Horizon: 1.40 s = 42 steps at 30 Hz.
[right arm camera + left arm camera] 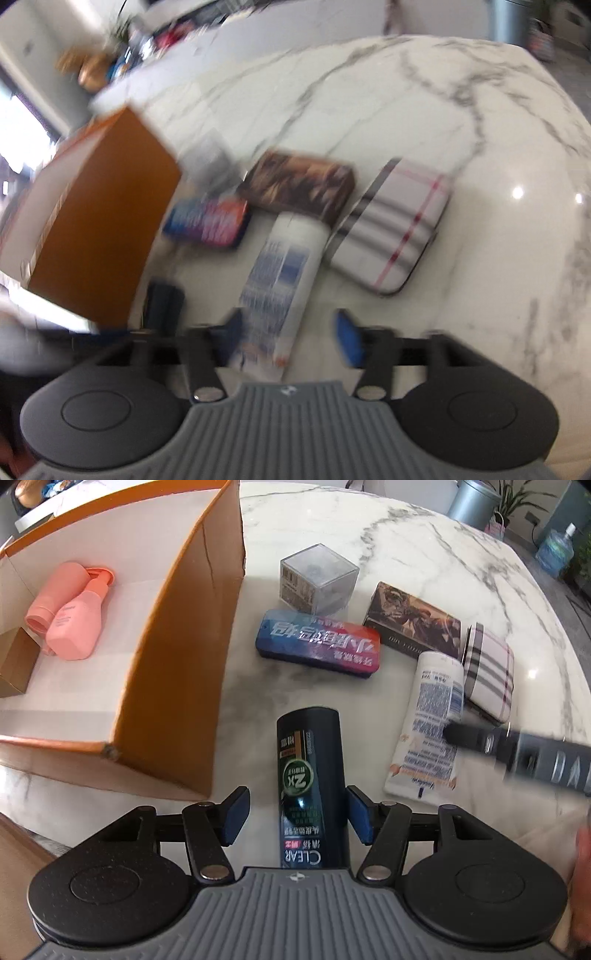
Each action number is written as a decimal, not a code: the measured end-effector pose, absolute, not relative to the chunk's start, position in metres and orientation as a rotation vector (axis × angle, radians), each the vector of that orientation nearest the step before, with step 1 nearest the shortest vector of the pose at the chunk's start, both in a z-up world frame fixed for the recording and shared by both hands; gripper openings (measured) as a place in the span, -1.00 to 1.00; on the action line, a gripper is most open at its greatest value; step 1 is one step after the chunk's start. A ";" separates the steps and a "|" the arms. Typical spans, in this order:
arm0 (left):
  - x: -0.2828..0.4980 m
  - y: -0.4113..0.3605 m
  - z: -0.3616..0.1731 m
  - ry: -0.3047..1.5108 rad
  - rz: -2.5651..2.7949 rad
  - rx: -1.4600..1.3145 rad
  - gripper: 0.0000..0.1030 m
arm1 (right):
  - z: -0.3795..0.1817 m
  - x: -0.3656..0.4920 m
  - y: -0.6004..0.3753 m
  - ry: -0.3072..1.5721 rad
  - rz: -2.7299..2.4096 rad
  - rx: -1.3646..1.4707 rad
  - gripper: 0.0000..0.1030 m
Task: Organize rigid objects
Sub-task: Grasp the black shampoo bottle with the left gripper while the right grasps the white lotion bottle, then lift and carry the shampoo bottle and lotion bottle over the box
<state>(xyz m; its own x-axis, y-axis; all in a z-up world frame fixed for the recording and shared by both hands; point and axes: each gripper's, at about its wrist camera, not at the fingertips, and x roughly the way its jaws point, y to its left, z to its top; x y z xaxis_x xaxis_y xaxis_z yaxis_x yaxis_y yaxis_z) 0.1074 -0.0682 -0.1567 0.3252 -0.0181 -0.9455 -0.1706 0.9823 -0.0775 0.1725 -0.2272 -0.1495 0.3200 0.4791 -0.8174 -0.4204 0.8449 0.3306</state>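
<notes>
Dark shampoo bottle point(312, 775) lying on the marble desk point(406, 546) between the spread pads of the left gripper point(297, 818), right pad beside its wall, left pad clear, so no grip. White lotion tube point(282, 273) lying between the parted fingers of the right gripper point(291, 341), blurred, no pad seen pressing. Near the desk's left edge, orange box point(177, 657) holding a pink bottle point(79, 622); beside it a clear cube point(317, 578), blue tin point(317, 642), brown box point(413, 624) and plaid case point(489, 672).
</notes>
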 end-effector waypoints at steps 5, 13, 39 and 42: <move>0.109 -0.070 -0.160 1.248 0.071 -0.170 -0.16 | -0.158 0.187 -0.222 1.127 0.513 0.127 0.31; 0.109 -0.076 -0.160 1.208 0.057 -0.150 -0.17 | -0.160 0.180 -0.201 1.072 0.513 0.031 0.30; 0.088 -0.071 -0.140 1.092 0.008 -0.282 -0.18 | -0.141 0.146 -0.210 0.985 0.616 -0.012 -0.55; 0.083 -0.072 -0.130 1.059 -0.007 -0.296 -0.18 | -0.136 0.141 -0.219 0.983 0.618 0.036 -0.57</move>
